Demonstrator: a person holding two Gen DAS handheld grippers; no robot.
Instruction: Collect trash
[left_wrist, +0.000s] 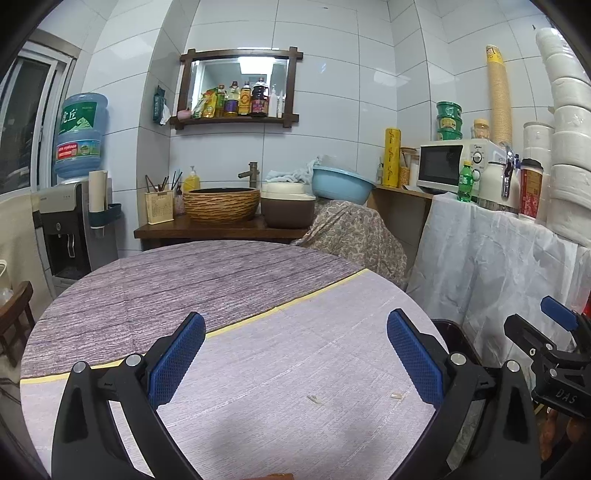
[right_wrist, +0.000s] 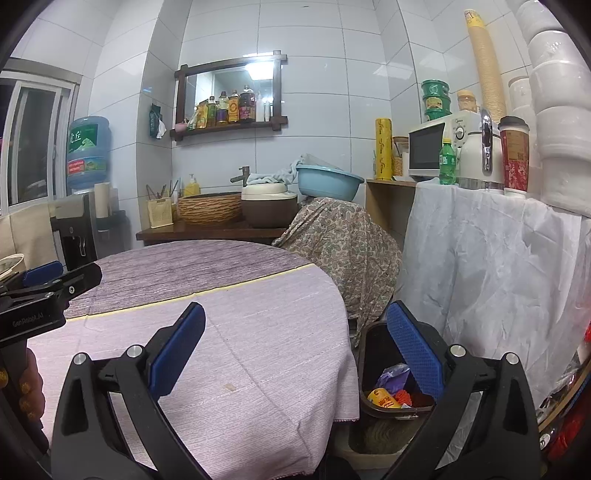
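Trash bin (right_wrist: 373, 354) holds orange, perhaps purple wrappers

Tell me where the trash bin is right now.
The trash bin sits on the floor off the table's right edge, behind the right gripper's right finger, below the white-draped counter.

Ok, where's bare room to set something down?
Round table: bare from the yellow seam to the far edge; two scraps lie near the left claw. The microwave counter and sink shelf are crowded.
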